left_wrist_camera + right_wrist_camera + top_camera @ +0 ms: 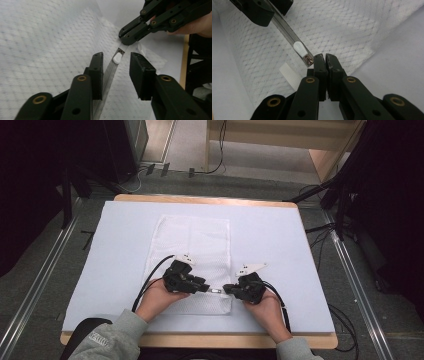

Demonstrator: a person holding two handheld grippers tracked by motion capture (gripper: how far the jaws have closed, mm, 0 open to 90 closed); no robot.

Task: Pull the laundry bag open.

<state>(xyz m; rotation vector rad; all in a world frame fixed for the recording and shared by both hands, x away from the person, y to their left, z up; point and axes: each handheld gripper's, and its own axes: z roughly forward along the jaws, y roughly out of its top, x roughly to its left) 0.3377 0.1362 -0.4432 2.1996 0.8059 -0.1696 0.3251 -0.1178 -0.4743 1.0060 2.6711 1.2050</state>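
Note:
A white mesh bag [192, 245] lies flat on the pale table cover [270, 235]. Its grey zipper [110, 72] runs along the near edge and carries a white pull [117, 58] [300, 48]. My left gripper [206, 288] [116, 54] is open, its jaws straddling the zipper just short of the pull. My right gripper [226, 289] [323, 56] faces it from the right. It is shut, pinching the bag's fabric right beside the zipper's end [309, 60]. In the left gripper view the right gripper's tips [125, 37] sit at that same end.
A ribbed white tab [289, 72] sticks out of the bag near the zipper end. The table's wooden front edge [200, 340] is close behind both hands. Cables [345, 325] and metal rails [40, 270] lie on the floor around the table.

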